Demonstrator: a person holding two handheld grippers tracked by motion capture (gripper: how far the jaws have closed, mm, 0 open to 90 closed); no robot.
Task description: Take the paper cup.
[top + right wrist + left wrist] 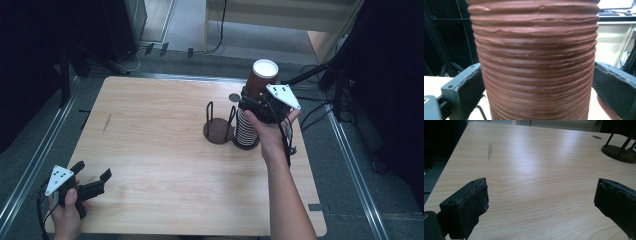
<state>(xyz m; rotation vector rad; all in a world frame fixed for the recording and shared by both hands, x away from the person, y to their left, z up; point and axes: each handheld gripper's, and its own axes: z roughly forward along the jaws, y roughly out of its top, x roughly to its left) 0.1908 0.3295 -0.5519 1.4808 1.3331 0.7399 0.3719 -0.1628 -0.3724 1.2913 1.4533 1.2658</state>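
A tall stack of nested brown paper cups stands at the table's right side, white inside at the top. Its lower end sits just right of a dark cup holder with a round base and upright wire loops. My right gripper is shut on the stack at mid height. In the right gripper view the ridged stack sits between the right gripper's jaws, touching both pads. My left gripper hovers open and empty near the front left corner; its jaws stand wide apart.
The wooden table has a small dark round disc behind the holder and a faint grey mark at left. The holder's base lies far ahead of the left gripper. Dark stands and cables surround the table.
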